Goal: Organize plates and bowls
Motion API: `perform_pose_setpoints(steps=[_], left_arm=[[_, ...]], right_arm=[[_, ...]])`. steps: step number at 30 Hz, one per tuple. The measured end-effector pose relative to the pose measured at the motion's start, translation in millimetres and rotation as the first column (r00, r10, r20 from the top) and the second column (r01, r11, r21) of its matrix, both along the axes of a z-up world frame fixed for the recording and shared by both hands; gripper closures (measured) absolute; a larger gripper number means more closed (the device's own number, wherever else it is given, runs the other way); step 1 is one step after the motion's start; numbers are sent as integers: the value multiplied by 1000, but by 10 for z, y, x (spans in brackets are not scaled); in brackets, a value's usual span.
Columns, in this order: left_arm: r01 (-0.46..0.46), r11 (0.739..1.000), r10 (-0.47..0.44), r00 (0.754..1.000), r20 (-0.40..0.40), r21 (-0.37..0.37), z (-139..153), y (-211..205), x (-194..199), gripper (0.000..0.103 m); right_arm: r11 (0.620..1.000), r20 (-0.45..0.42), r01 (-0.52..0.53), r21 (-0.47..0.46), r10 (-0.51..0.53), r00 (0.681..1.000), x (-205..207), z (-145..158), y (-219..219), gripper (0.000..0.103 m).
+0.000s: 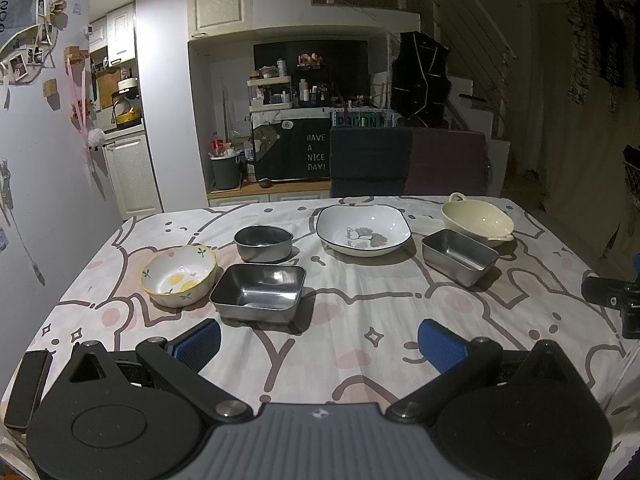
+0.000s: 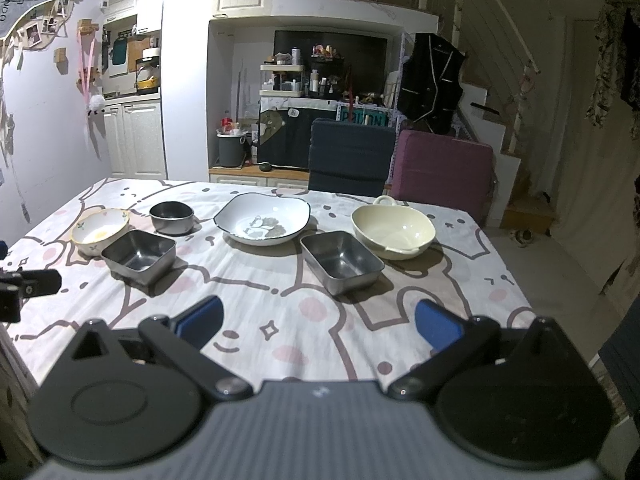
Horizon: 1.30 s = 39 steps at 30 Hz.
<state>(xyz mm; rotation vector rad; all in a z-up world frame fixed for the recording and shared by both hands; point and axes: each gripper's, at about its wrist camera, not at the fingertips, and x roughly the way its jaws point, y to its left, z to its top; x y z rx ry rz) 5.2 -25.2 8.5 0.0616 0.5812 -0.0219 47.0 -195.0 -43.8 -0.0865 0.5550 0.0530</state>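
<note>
Status: nothing stacked yet; task at start, by my reading. Left gripper (image 1: 318, 344) jaws spread wide, empty, above tablecloth (image 1: 360, 320). Right gripper (image 2: 318, 326) likewise agape, holding nothing. Six vessels, all separate: floral bowl (image 1: 179, 275) just beside sq. steel tin (image 1: 258, 292), round steel bowl (image 1: 264, 243) behind; white plate (image 1: 363, 230) centre; rect. steel tin (image 2: 341, 261) near cream bowl (image 2: 393, 231). Next move probably: pick one steel tin by its rim and nest w/ its like.
</note>
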Motion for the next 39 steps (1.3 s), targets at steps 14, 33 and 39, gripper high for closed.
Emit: perform_pose_setpoints(steps=[14,33,39], left_arm=[[-7,1000,6,1000,-26,-26,121,9,390,0],[3,1000,-2,999,46,-7,551,-155,1640,0],[21,1000,-21,998,55,-2,586,-195,2036,0]], right_arm=[[999,-8,17,38,-17,1000,199,35,-37,0],[999,89,-18,31,15,996,1206,352,-73,0],[997,104,-1,72,-6,995,1520,425,-77,0]])
